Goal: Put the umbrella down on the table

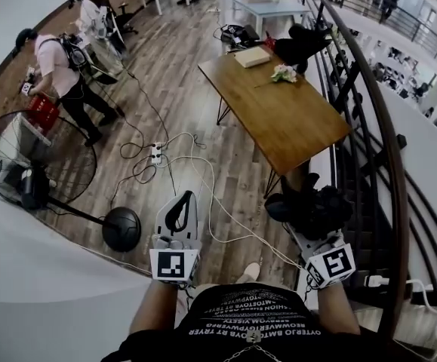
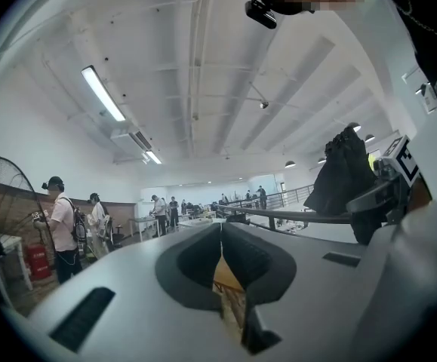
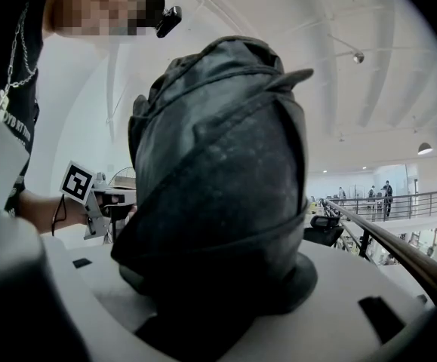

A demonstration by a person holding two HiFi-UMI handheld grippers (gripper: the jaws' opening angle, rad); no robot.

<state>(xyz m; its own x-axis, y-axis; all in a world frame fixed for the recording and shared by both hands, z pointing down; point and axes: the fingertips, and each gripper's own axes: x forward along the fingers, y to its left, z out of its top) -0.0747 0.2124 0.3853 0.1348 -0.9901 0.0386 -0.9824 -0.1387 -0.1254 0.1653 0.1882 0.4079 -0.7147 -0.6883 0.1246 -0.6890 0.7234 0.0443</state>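
Note:
A folded black umbrella sticks up from my right gripper, which is shut on it, at the near end of the long wooden table. In the right gripper view the umbrella fills the middle, bundled and upright between the jaws of my right gripper. My left gripper hovers over the floor to the left of the table. Its jaws are shut together with nothing in them, and only a thin slit shows in my left gripper. From there the umbrella shows at the right.
On the far half of the table lie a beige box and a small bunch of flowers. A dark railing curves along the right. A floor fan, cables and a power strip lie at the left. People stand farther left.

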